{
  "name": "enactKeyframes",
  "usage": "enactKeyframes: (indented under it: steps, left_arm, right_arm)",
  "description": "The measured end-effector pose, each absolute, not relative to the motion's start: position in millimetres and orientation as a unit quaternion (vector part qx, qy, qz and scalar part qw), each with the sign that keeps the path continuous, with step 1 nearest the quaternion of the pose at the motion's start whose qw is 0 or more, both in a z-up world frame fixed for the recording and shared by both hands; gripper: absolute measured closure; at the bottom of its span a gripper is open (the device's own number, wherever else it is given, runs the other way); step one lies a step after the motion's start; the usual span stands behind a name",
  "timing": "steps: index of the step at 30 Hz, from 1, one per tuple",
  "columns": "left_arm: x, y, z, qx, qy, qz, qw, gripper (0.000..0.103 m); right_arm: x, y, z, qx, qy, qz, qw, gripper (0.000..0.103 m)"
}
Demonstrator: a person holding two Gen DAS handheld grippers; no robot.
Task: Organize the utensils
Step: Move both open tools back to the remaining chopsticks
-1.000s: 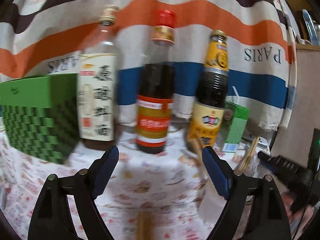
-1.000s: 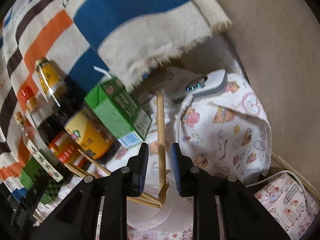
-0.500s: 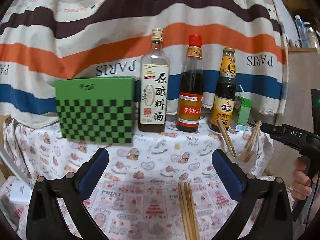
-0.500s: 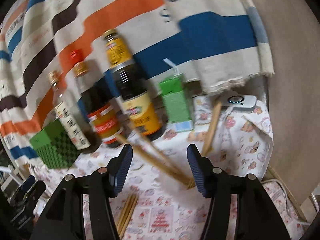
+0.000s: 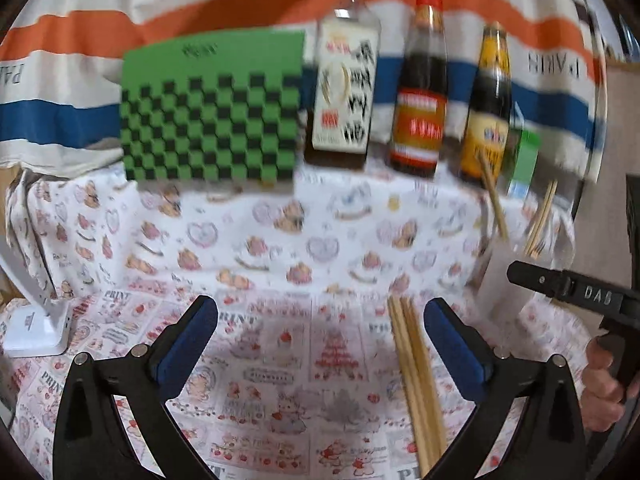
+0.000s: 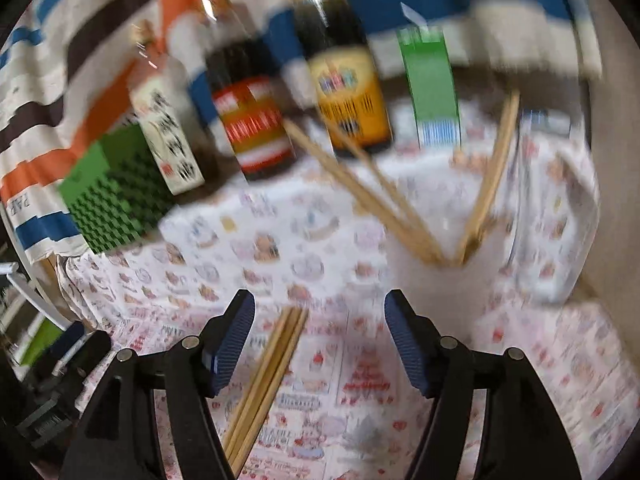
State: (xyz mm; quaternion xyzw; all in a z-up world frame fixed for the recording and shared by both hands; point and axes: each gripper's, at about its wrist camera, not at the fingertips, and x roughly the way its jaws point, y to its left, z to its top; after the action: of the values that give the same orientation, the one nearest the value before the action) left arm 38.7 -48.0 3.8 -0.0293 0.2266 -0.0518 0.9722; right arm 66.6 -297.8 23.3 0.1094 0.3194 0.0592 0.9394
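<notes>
- Chopsticks loose on the cloth (image 5: 418,384): a small bundle lying flat on the printed tablecloth (image 5: 280,240), side by side and touching. Some other chopsticks already stand in the white cup (image 5: 506,280), leaning apart.
- Left gripper (image 5: 320,344): jaws wide apart, nothing between the pads. Seen from this wrist, the bundle lies toward 3 o'clock of the gap's middle, just inside the right-hand pad. Its long axis runs roughly 12 to 6, with the far tips leaning slightly to 11.
- Green checked box (image 5: 212,112) sits at 11 o'clock from the left gripper, well apart; three bottles (image 5: 418,80) stand in a row at 12 to 1 o'clock along the striped backdrop.
- Right gripper (image 6: 320,344): jaws opening, pads clear of everything. From this wrist the same bundle (image 6: 266,384) enters the gap close to the left-hand pad, its axis running from about 1 o'clock down to 7.
- Cup from the right wrist (image 6: 440,292): at 1 o'clock, just beyond the right-hand pad, with chopsticks (image 6: 360,192) fanned out of it toward 11 and 1.
- Judgement: the bundle is within reach of both grippers, nearly along each one's pointing line. The right hand (image 5: 604,392) is nearer the cup. A grasp across the sticks looks feasible for either; both views are blurred, so the exact stick count is unclear.
</notes>
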Motion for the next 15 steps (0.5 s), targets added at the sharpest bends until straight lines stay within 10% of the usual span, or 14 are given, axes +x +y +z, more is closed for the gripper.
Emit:
enactKeyframes:
  steps: [15]
  left_arm:
    - [67, -79, -39, 0.013, 0.388, -0.094, 0.917, 0.016]
  right_arm:
    - [86, -306, -7, 0.121, 0.382, 0.044, 0.915, 0.033]
